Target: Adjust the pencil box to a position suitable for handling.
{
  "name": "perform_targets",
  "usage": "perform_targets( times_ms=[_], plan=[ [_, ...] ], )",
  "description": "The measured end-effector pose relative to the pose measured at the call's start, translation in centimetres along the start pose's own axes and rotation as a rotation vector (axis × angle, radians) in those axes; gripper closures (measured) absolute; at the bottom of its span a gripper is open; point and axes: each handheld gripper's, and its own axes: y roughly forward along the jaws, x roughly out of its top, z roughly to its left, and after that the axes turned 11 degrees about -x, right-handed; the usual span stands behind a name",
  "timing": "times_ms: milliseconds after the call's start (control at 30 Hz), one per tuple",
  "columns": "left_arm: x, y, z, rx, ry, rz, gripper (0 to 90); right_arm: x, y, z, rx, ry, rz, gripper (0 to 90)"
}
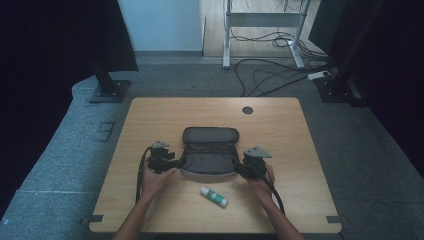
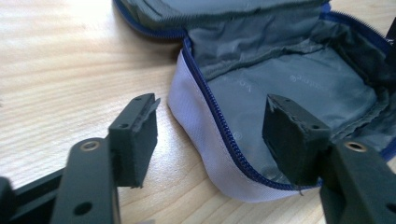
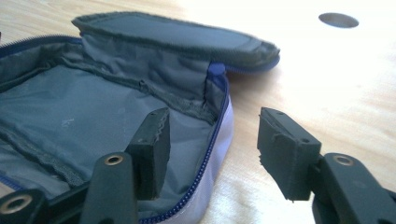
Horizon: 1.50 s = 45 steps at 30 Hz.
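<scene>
High view: a soft grey pouch point(image 1: 209, 152) lies unzipped mid-table point(image 1: 150, 115), with a glue stick point(image 1: 214, 197) nearer the person. Left gripper view: left tongs point(image 2: 212, 133) apart, straddling the blue zipper point(image 2: 219, 123) and pale fabric wall. Right gripper view: right tongs point(image 3: 212, 149) apart over the crinkly lining point(image 3: 70, 112).
</scene>
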Motion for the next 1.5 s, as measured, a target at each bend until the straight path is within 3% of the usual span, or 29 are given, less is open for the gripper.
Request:
perform_targets(
  times_ms=[367, 533, 967, 1100, 1267, 1500],
  plan=[
    [-0.5, -1.8, -1.2, 0.007, 0.058, -0.022, 33.0, 0.5, -2.5, -0.1, 0.084, 0.011, -0.037, 41.4],
    [-1.3, -2.7, -1.4, -0.025, 0.044, -0.058, 32.7, 0.1, -3.5, 0.3, 0.126, 0.009, -0.040, 41.4],
    [-3.9, -4.2, -1.8, -0.053, 0.066, -0.063, 33.0, -1.7, -5.4, 1.9, 0.197, -0.012, -0.031, 41.1],
    [-4.5, -4.2, -1.4, -0.036, 0.073, -0.054, 33.6, -2.4, -5.9, 2.4, 0.221, -0.015, -0.026, 41.1],
    [-5.0, -5.0, -1.1, -0.025, 0.055, -0.090, 34.6, -2.9, -6.5, 3.1, 0.232, -0.042, -0.022, 41.9],
    [-5.6, -5.2, -0.4, -0.022, 0.027, -0.090, 34.7, -3.6, -6.5, 4.3, 0.269, -0.068, -0.002, 41.7]
  ],
)
